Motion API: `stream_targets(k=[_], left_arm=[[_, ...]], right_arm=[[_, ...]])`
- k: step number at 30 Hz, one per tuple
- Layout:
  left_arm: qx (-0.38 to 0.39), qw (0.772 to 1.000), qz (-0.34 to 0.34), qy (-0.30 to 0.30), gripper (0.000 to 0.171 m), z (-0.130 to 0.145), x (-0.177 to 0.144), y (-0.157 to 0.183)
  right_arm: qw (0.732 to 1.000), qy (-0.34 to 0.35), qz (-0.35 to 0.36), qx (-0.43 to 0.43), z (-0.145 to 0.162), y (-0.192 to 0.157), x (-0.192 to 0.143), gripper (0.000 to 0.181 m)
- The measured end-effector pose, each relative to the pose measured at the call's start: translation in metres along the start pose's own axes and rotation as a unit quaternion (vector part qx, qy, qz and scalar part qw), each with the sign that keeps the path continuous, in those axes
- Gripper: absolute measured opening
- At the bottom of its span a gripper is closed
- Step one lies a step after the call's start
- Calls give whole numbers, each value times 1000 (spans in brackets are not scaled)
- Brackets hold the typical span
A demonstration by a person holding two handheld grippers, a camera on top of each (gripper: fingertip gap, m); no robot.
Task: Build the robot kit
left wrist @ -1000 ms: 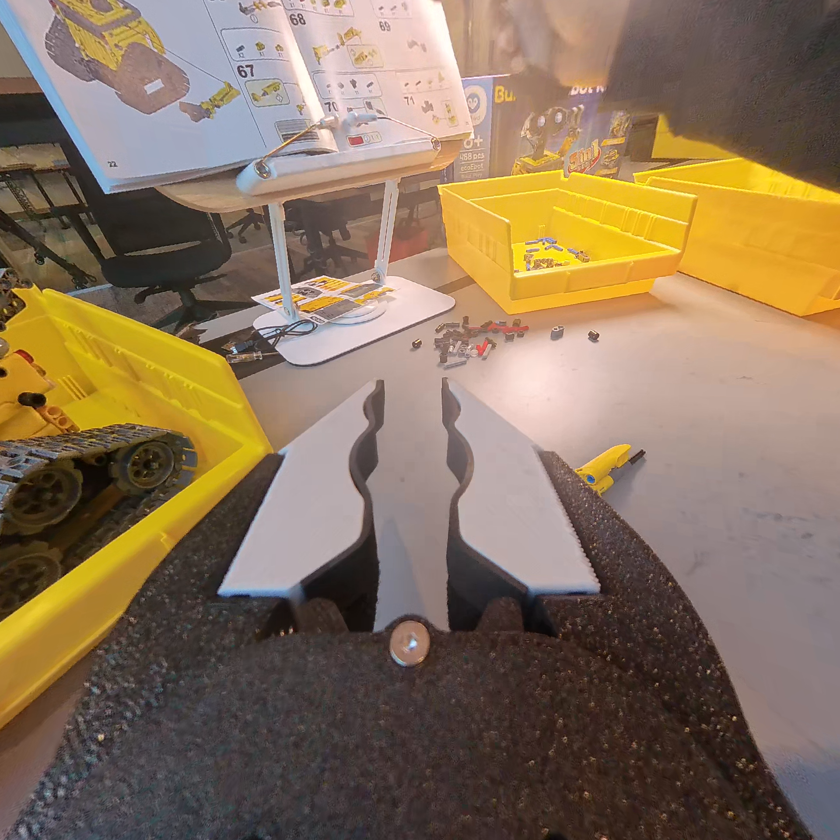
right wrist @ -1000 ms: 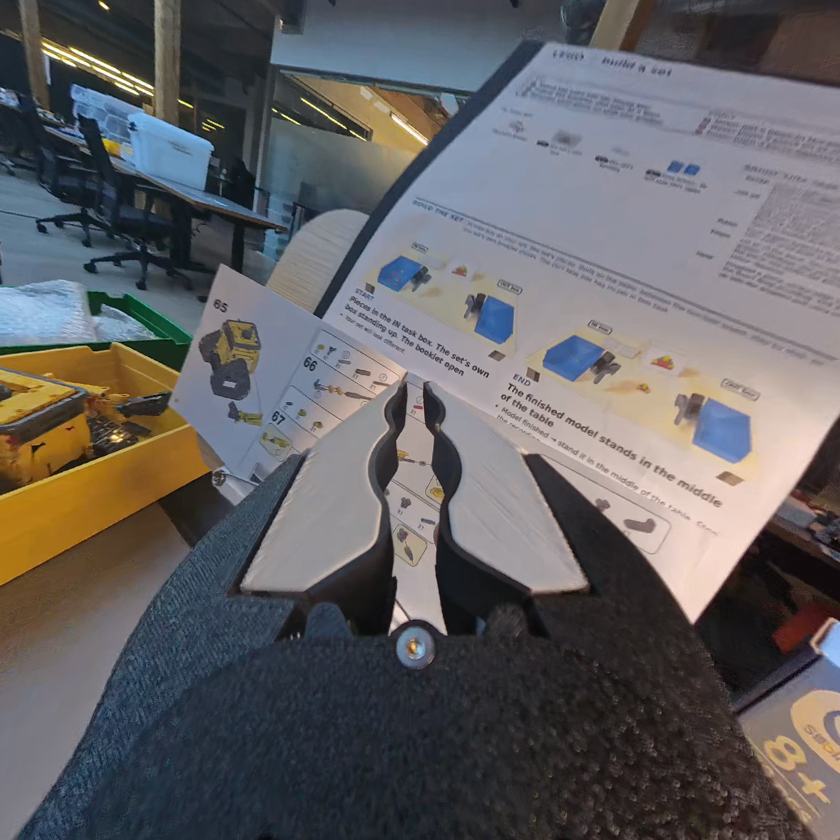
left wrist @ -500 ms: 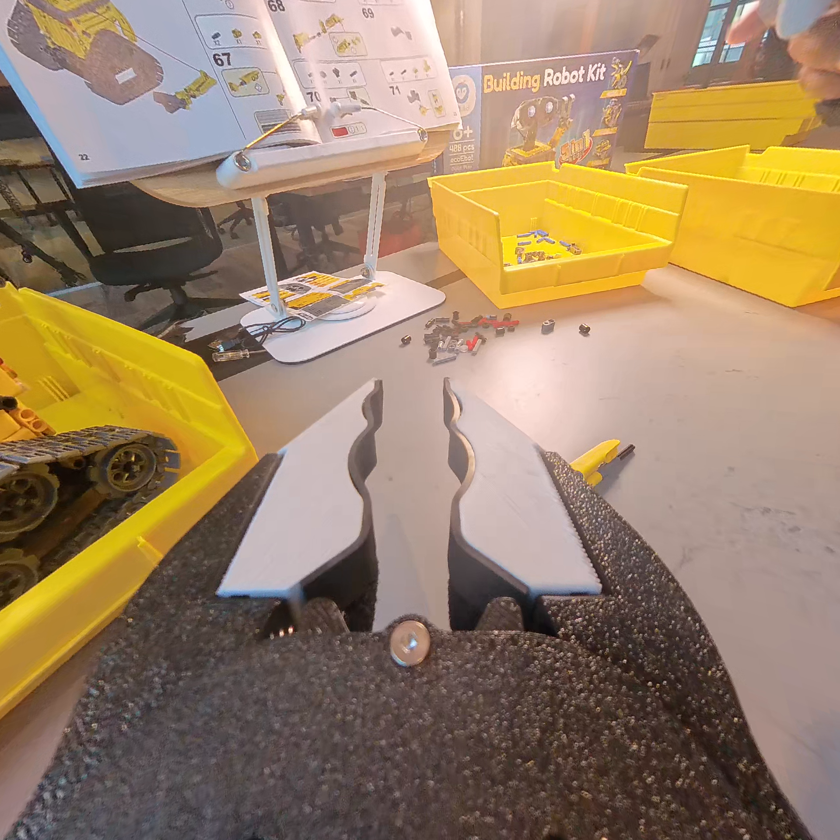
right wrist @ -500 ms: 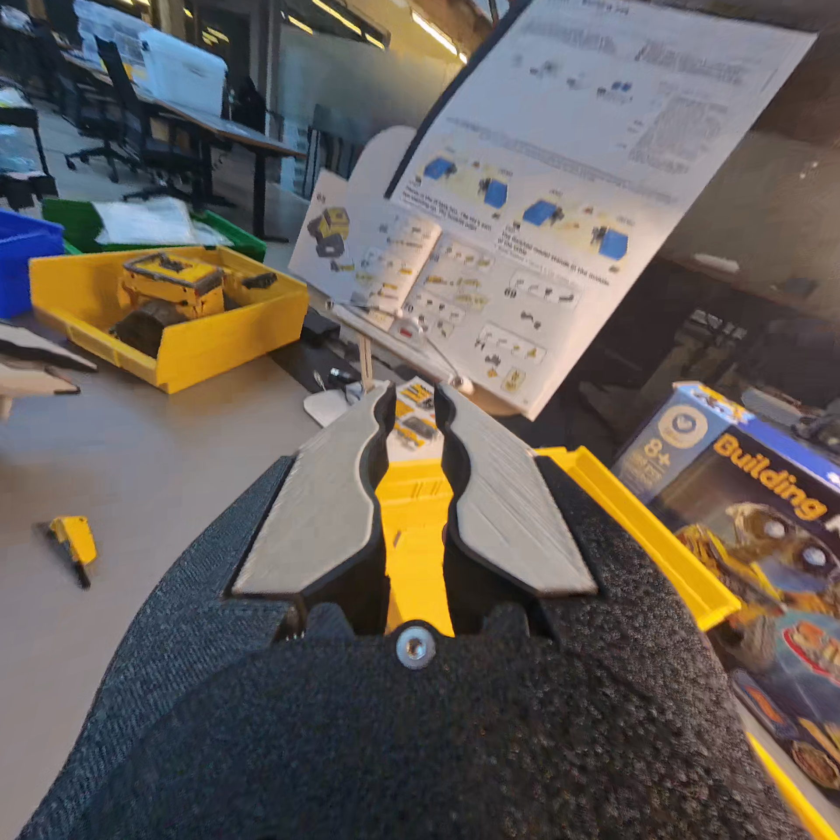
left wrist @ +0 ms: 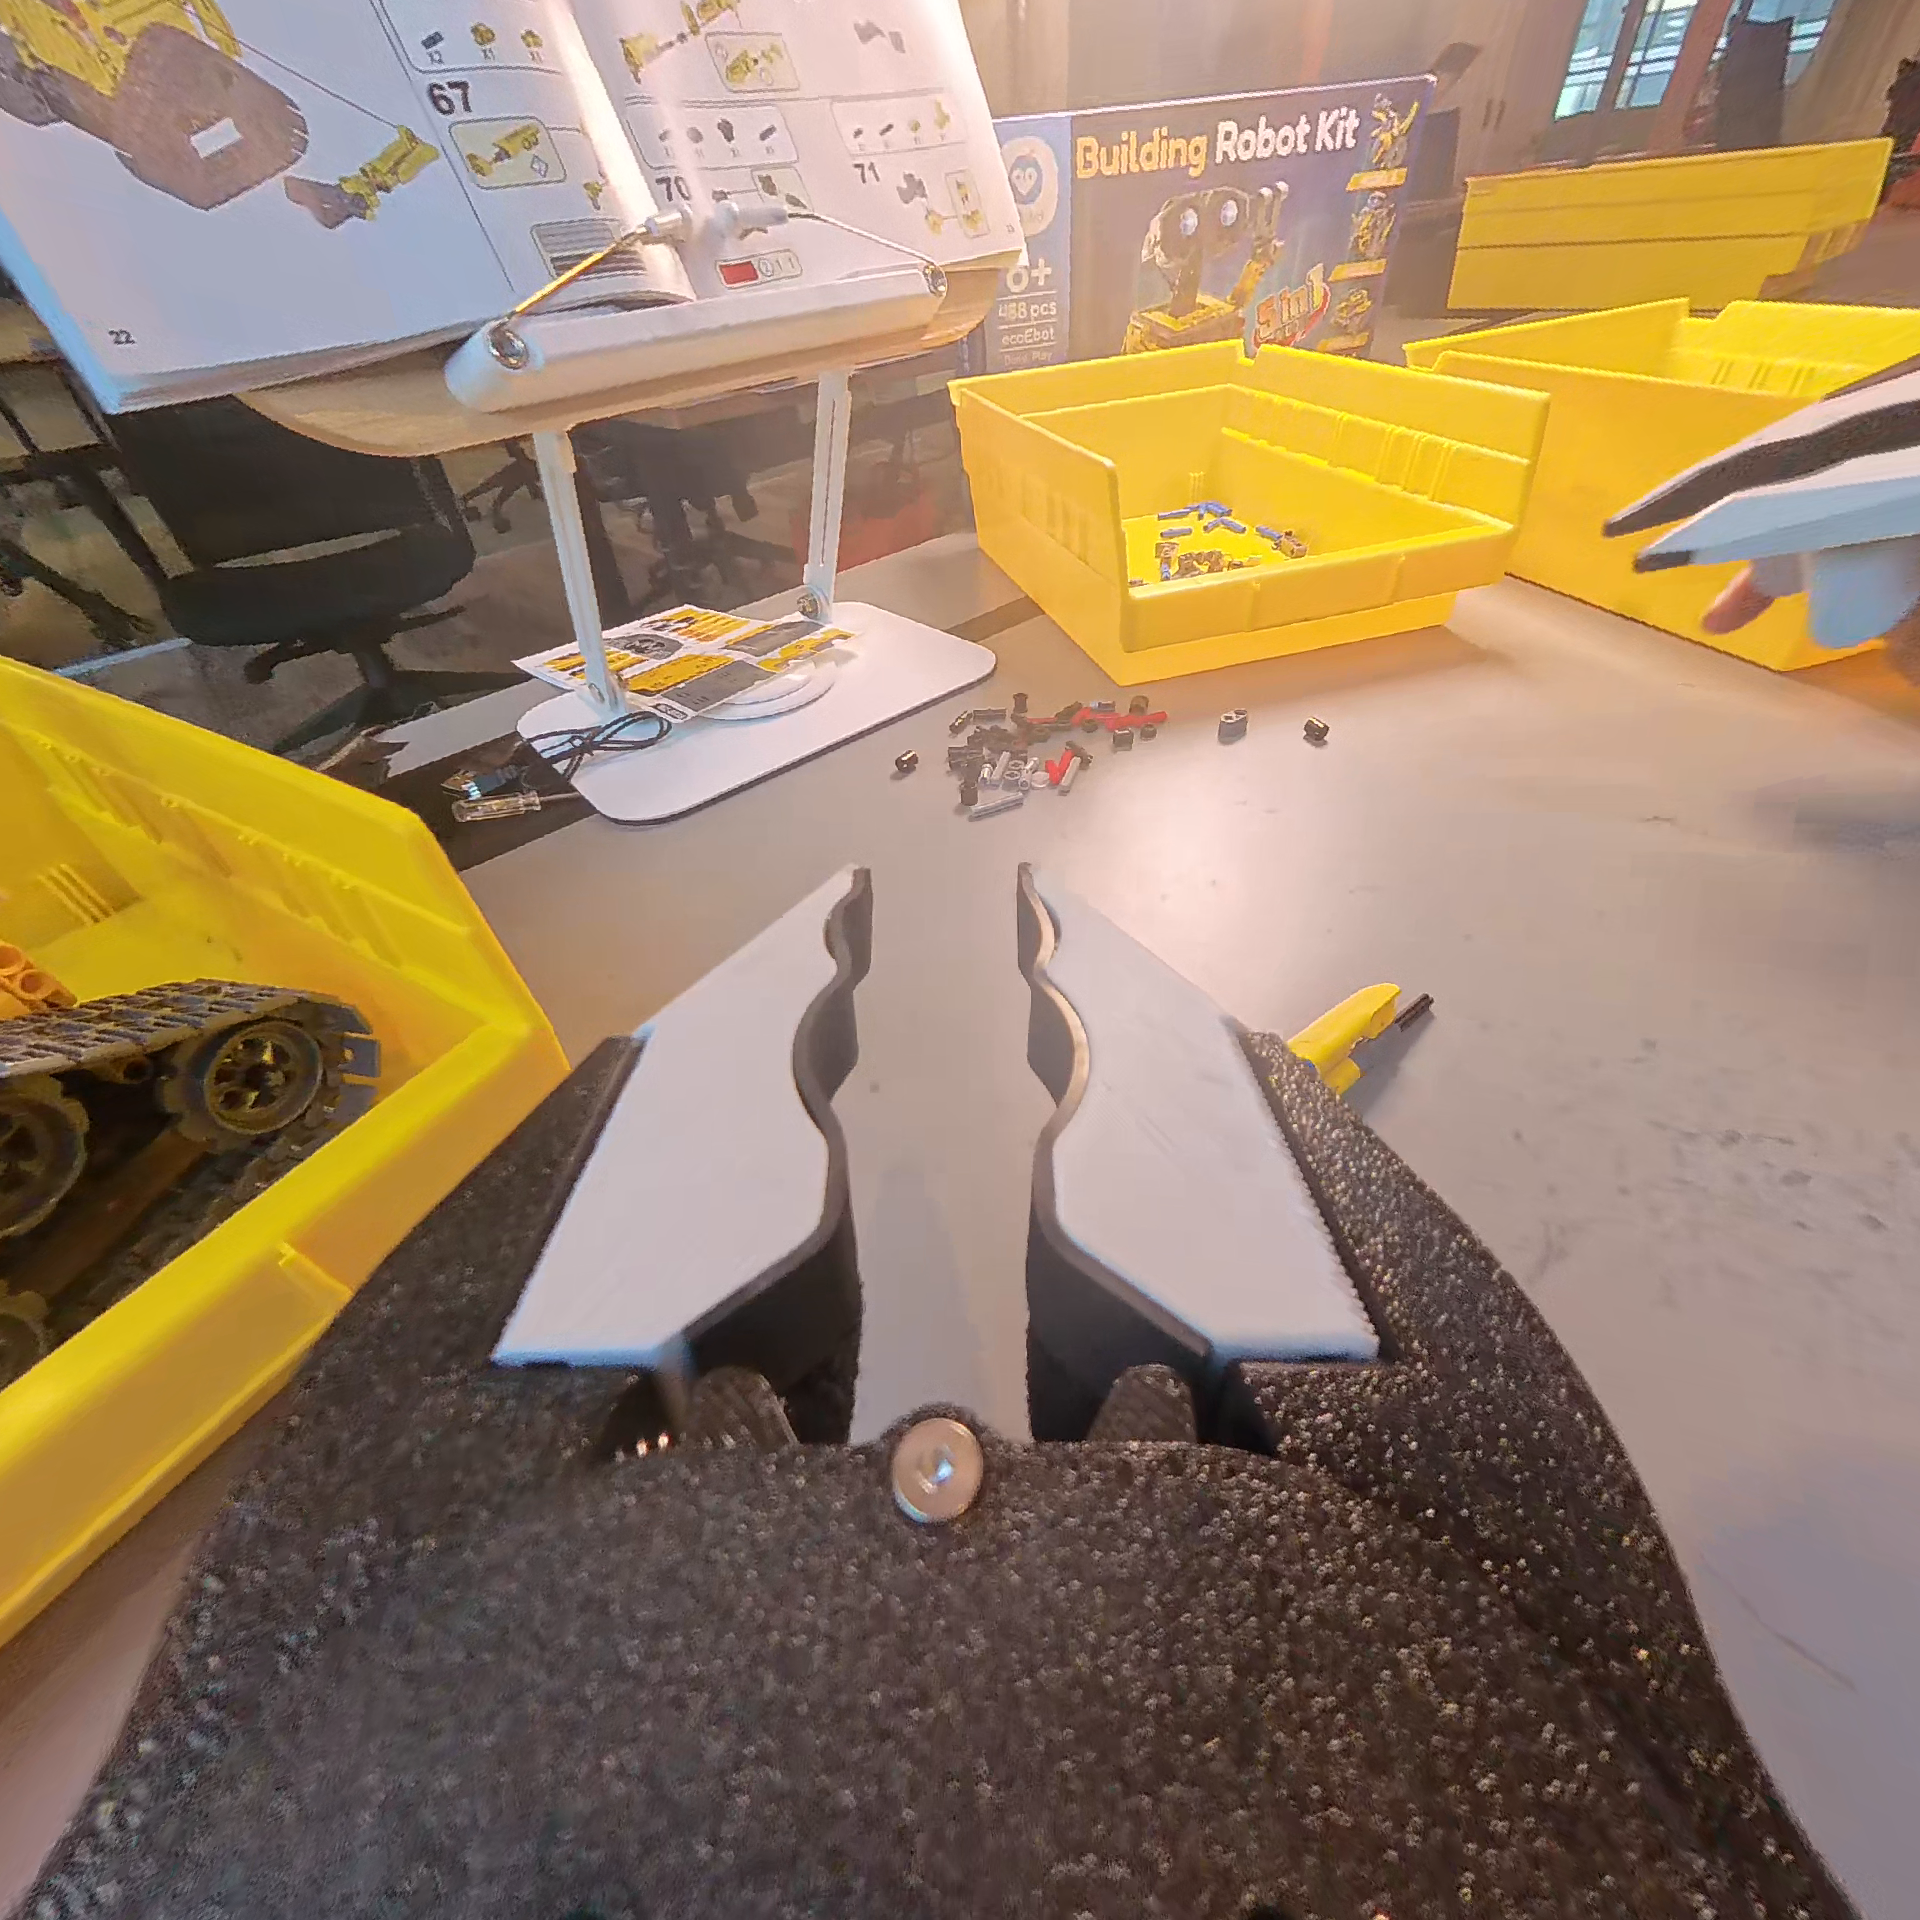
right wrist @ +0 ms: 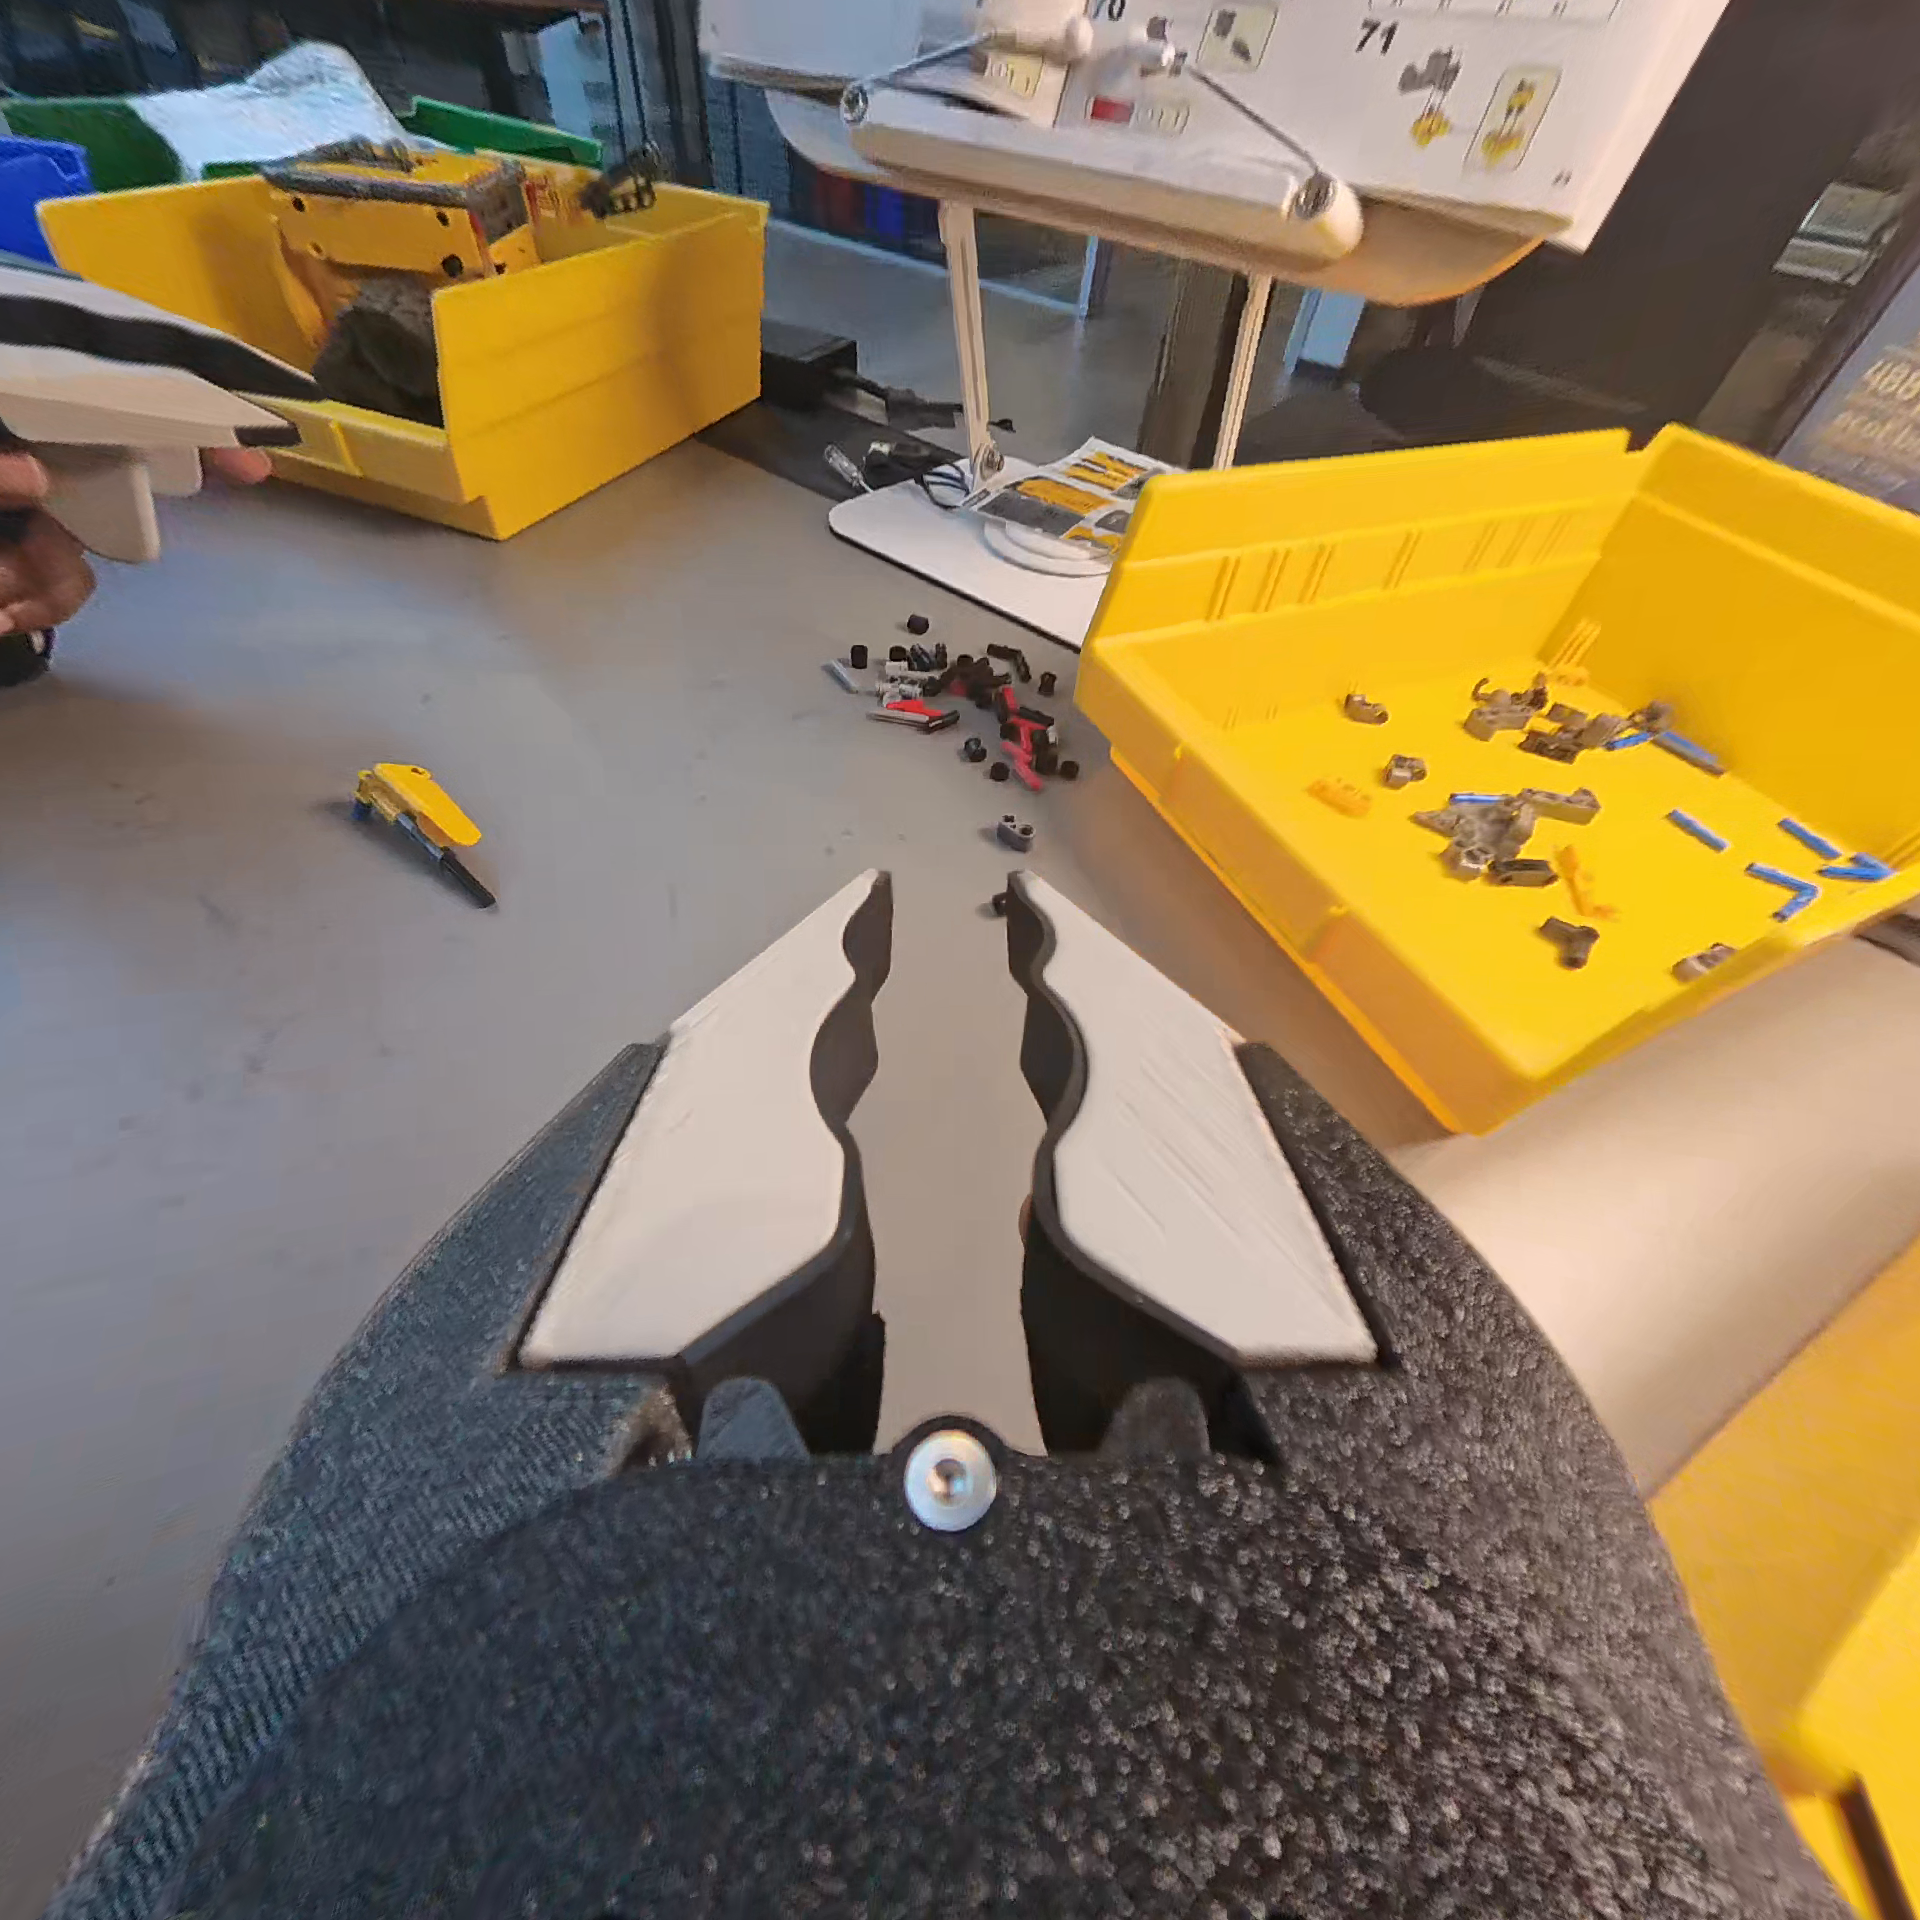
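- Left tongs (left wrist: 943,883): fingers apart, nothing between them, bare grey tabletop (left wrist: 1558,1039) beneath. Nearest item is the small yellow part with a black pin (left wrist: 1351,1023), just right of the right finger and partly hidden behind it.
- Right tongs (right wrist: 948,891): fingers apart, empty. Nearest are a small grey connector (right wrist: 1015,831) just ahead of the tips and a tiny dark piece at the right fingertip, too small to identify.
- Only the left view shows the kit box (left wrist: 1210,223), upper right behind the parts bin (left wrist: 1236,634), and the tracked wheels of the yellow model (left wrist: 177,1081) in the left bin (left wrist: 312,1278), cut off at the frame edge.
- Only the right view shows the parts bin's contents (right wrist: 1507,821) clearly: grey, blue and orange pieces. It shows the model's upper body too, in the upper left.
- Both show the scattered dark and red pieces (left wrist: 1023,743) mid-frame, and the booklet stand (left wrist: 707,343), its pages cut off at the top.
- The right tongs enter the left view's right edge, blurred.
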State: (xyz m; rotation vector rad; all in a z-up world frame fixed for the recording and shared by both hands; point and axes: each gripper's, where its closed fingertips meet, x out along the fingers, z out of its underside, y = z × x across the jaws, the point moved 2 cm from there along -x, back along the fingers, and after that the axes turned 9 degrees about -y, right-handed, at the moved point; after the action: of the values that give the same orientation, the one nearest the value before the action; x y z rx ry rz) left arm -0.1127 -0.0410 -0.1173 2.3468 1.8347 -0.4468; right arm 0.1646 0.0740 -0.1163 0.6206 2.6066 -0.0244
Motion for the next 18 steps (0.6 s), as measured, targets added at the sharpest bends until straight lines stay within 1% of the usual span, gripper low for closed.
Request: stream_targets(k=[2, 5, 7, 10, 14, 18], left_arm=[[10, 1000, 24, -14, 32, 3, 2, 7], [24, 993, 92, -69, 47, 16, 8, 25], [36, 990, 109, -86, 48, 21, 9, 31], [49, 987, 117, -95, 50, 24, 9, 36], [58, 987, 114, -100, 51, 25, 10, 38], [54, 989, 102, -93, 53, 23, 10, 37]], right_arm=[[1000, -6, -9, 11, 8, -1, 11, 23], [999, -16, -28, 23, 15, -6, 22, 32], [999, -21, -28, 12, 18, -10, 25, 34], [1000, -17, -17, -8, 17, -11, 24, 37], [1000, -10, -15, -2, 16, -9, 22, 43], [1000, -1, -15, 24, 15, -2, 19, 61]])
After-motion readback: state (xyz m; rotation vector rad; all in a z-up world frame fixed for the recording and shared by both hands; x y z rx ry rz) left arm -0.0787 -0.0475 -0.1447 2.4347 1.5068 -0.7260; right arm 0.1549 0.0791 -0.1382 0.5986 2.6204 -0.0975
